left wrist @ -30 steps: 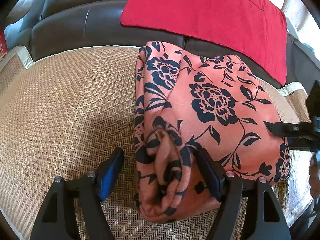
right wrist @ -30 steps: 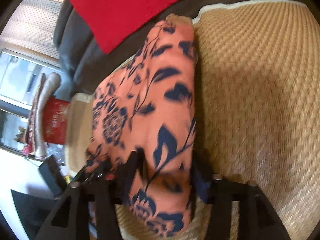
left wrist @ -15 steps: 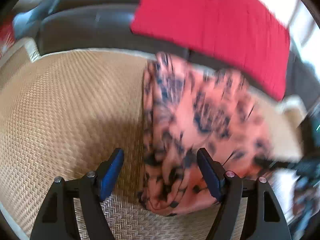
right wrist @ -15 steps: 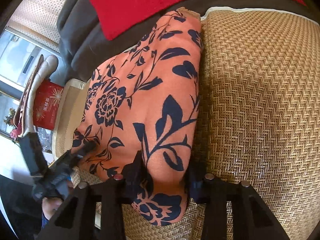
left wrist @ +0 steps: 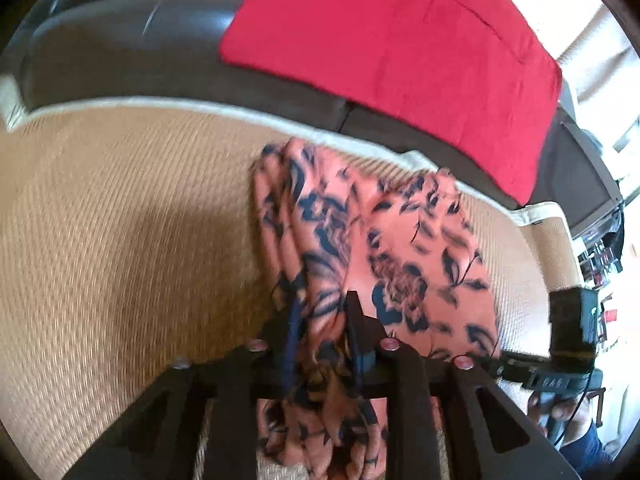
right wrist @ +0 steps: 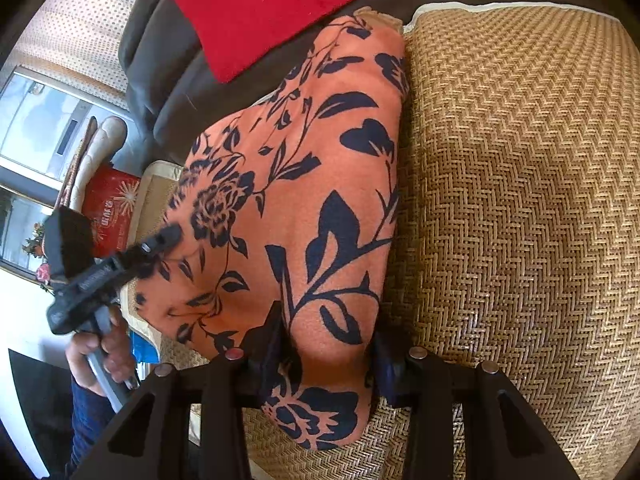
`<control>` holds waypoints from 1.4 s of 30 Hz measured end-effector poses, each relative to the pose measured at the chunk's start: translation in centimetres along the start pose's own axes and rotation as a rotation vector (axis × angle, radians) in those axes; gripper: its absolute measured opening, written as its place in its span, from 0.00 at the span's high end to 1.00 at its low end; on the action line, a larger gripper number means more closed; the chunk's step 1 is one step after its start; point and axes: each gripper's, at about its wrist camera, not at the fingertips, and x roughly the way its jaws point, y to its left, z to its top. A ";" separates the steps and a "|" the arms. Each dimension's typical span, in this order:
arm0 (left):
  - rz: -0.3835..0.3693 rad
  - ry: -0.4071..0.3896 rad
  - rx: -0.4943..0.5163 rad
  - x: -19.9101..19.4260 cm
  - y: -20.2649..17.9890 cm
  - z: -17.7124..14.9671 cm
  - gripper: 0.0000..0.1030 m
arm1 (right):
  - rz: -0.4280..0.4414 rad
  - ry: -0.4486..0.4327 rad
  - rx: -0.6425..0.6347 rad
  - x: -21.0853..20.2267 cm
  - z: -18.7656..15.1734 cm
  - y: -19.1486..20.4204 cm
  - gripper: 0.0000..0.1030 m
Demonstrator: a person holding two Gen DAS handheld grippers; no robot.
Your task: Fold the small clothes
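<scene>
Closing since half a second ago, the left gripper point(left wrist: 320, 344) now pinches a bunched edge of the floral garment point(right wrist: 304, 184) on the woven mat point(right wrist: 520, 200), so I judge the next fold can begin. The right gripper point(right wrist: 328, 344) also clamps a corner. Only the right view shows the red box point(right wrist: 112, 208) beyond the mat.

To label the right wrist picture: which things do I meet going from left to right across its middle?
Red box → left gripper → floral garment → woven mat.
</scene>
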 end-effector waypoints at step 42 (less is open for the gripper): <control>0.079 0.046 -0.034 3.9 -1.5 -2.1 0.26 | 0.018 -0.023 0.123 -1.6 6.1 -1.9 0.35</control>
